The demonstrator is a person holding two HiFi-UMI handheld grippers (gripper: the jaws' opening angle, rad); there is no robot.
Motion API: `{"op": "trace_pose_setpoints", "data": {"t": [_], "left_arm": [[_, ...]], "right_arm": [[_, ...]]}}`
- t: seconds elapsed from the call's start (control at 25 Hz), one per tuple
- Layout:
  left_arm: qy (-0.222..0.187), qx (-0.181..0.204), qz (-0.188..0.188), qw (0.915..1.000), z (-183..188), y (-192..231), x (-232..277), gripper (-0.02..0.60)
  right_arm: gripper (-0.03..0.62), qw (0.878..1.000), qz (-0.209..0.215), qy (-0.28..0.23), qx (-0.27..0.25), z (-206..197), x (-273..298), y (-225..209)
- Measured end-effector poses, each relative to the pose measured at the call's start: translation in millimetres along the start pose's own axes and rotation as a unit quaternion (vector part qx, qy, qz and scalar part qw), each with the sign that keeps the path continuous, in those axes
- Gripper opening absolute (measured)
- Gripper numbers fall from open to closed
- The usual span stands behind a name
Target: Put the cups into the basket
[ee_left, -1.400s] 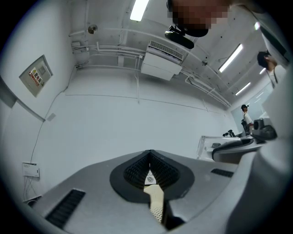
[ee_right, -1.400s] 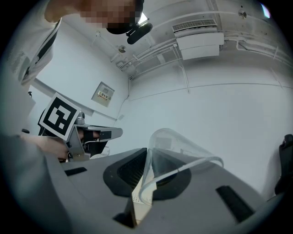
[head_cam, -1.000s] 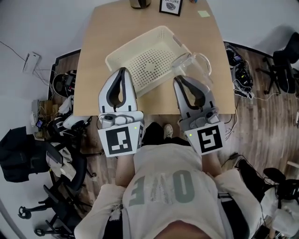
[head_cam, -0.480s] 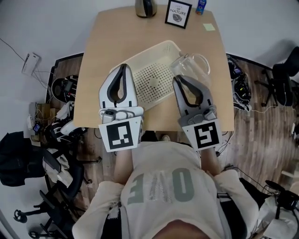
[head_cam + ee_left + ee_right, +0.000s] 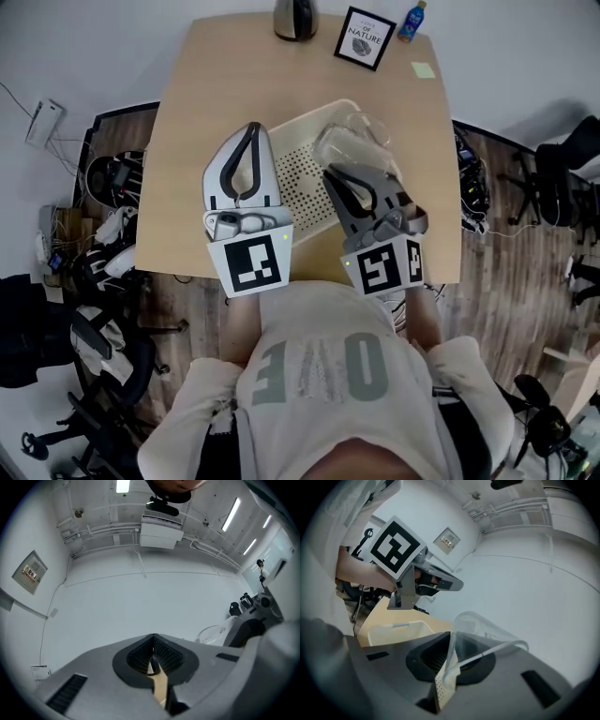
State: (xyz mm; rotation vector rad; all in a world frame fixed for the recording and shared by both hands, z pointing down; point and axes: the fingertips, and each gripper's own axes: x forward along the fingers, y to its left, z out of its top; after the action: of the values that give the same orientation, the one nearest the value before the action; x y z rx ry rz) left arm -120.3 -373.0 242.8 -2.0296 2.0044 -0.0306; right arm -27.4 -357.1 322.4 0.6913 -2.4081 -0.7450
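Observation:
A clear plastic cup [image 5: 349,141] hangs tilted over the right part of the cream perforated basket [image 5: 302,174], which sits on the wooden table [image 5: 216,84]. My right gripper [image 5: 330,174] is shut on the cup, its jaws pinching the rim. The right gripper view shows the cup [image 5: 487,630] in the right gripper [image 5: 451,638] and the basket [image 5: 393,631] below left. My left gripper [image 5: 251,127] is shut on nothing and hovers over the basket's left edge. In the left gripper view the left gripper [image 5: 153,638] faces a white wall, with the cup [image 5: 213,632] at the right.
At the table's far edge stand a metal jug [image 5: 294,17], a framed picture [image 5: 364,37] and a small blue bottle [image 5: 411,21]. A yellow sticky note [image 5: 424,68] lies near them. Office chairs [image 5: 562,159] and cables surround the table on the wooden floor.
My right gripper has carried the cup leftward, from beside the basket's right rim to over the basket. The left gripper stays shut in much the same place.

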Motion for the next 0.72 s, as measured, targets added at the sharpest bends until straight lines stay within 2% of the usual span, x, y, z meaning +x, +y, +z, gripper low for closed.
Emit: {"op": "trace_pose_setpoints", "data": {"t": [0.16,0.32,0.48,0.72], "left_arm": [[0.014,-0.014,-0.005,0.9998,-18.2,0.4,14.0,0.009],[0.032,-0.032,0.000,0.9990,-40.9,5.2,17.8,0.009],[0.052,-0.049,0.002,0.9974,-63.8,10.4,15.5,0.009],[0.067,-0.062,0.007,0.9958,-86.7,18.4,16.2,0.009]], "right_arm": [[0.021,0.997,0.038,0.048,-0.041,-20.3,23.0,0.7],[0.021,0.988,0.081,0.088,-0.096,-48.0,45.1,7.5],[0.021,0.972,0.144,0.121,-0.141,-72.1,63.6,27.8],[0.021,0.940,0.231,0.169,-0.188,-107.2,86.7,65.0]]}}
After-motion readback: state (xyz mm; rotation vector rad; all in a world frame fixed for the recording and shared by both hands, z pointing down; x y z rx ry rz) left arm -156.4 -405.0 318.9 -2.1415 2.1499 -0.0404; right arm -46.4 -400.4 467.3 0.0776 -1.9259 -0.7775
